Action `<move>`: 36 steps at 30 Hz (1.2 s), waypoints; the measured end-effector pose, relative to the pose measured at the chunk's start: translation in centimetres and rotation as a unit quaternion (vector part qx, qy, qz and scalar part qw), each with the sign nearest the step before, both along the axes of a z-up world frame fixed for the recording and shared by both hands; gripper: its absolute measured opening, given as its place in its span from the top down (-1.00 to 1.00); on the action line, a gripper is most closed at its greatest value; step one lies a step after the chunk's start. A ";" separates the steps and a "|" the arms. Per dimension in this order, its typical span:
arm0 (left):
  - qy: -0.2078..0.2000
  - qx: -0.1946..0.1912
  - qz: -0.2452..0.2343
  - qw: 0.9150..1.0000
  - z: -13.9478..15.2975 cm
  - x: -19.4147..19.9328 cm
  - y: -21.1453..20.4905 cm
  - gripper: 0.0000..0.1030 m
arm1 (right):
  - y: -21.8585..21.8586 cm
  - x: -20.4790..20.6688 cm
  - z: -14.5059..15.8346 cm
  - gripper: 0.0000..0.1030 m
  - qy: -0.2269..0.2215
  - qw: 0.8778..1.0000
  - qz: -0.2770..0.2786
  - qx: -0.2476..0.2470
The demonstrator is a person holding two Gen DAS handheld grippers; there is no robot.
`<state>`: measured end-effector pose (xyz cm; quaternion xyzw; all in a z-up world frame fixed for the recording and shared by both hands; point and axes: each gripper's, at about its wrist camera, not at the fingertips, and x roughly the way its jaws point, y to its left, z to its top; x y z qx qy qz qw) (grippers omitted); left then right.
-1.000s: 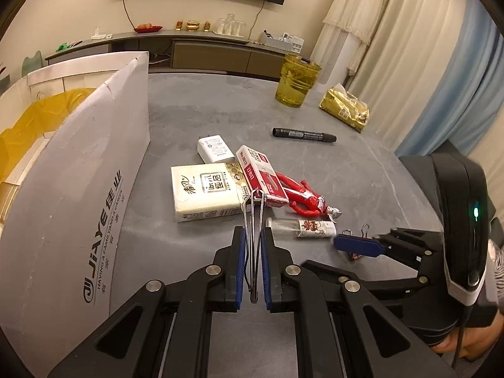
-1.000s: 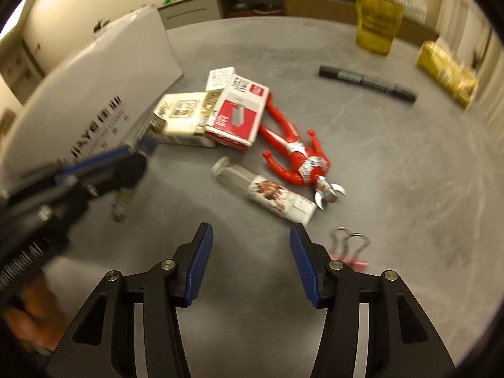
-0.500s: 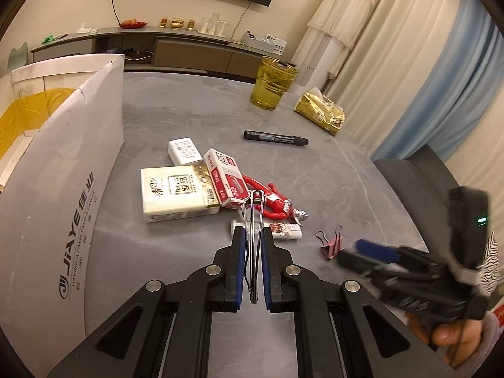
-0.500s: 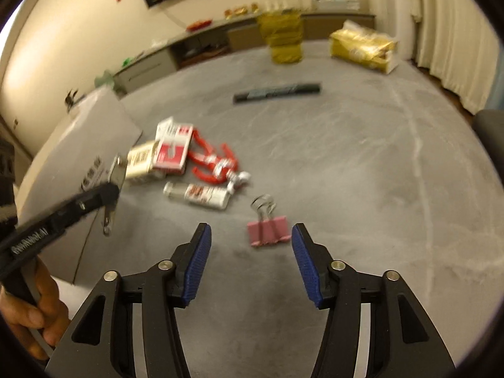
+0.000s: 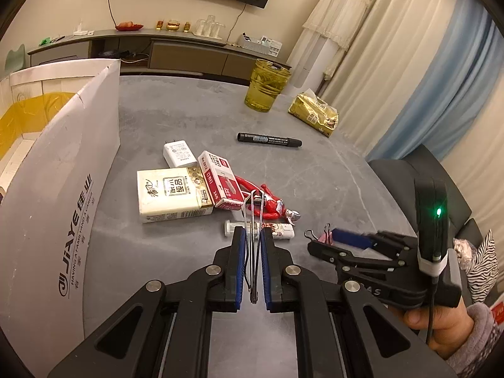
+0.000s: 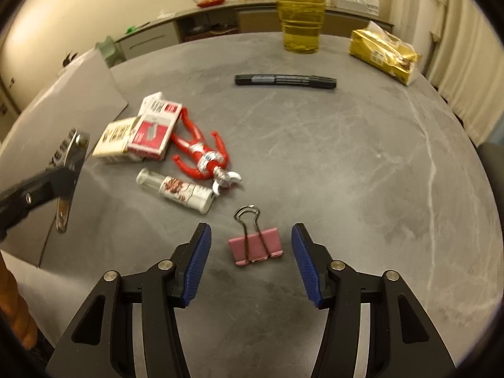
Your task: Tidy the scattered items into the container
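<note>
My left gripper (image 5: 252,236) is shut on a thin silver metal tool (image 5: 253,220), like a nail clipper, and holds it above the grey table beside the white cardboard box (image 5: 63,204). The right wrist view shows that gripper (image 6: 60,176) at the left, by the box (image 6: 63,100). My right gripper (image 6: 251,233) is open and low, one finger on each side of a pink binder clip (image 6: 255,247). Further off lie a small bottle (image 6: 176,189), a red toy figure (image 6: 201,154), a red staples box (image 6: 154,132), a tissue pack (image 5: 170,195), a white charger (image 5: 178,154) and a black marker (image 6: 285,81).
A yellow glass cup (image 5: 267,89) and a gold packet (image 5: 315,115) stand at the far side of the table. A dark chair (image 5: 409,173) sits past the right edge. A person's hand (image 5: 441,324) holds the right gripper (image 5: 327,242).
My right gripper swung away from the bottle and figure and came down over the pink binder clip, which now lies between its fingers. The left gripper keeps its hold on the metal tool.
</note>
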<state>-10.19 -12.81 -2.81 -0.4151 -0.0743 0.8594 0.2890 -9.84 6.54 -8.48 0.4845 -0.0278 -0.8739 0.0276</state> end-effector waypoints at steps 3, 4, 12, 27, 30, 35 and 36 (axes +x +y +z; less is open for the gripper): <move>0.001 0.002 -0.001 1.000 0.2 0.1 0.0 0.80 | -0.4 0.3 0.1 0.31 0.004 1.000 0.005 0.009; 0.003 0.002 -0.001 1.000 0.3 0.1 0.1 0.80 | -0.4 0.4 0.2 0.31 0.005 1.000 0.006 0.008; 0.012 0.012 0.001 1.000 1.4 0.0 -0.4 0.80 | -1.5 1.6 1.8 0.31 0.026 0.999 0.017 -0.010; 0.039 0.013 0.016 0.999 3.9 1.4 -2.5 0.80 | -4.5 4.4 5.1 0.31 0.062 0.996 0.029 -0.051; 0.047 0.011 0.016 0.999 4.7 2.1 -2.9 0.80 | -4.9 5.2 5.5 0.31 0.065 0.996 0.031 -0.055; 0.057 0.011 0.021 0.998 5.9 3.2 -3.6 0.80 | -5.9 6.0 6.8 0.31 0.076 0.994 0.041 -0.060; 0.059 0.010 0.022 0.998 6.1 3.4 -3.8 0.80 | -6.2 6.2 7.1 0.31 0.080 0.994 0.044 -0.061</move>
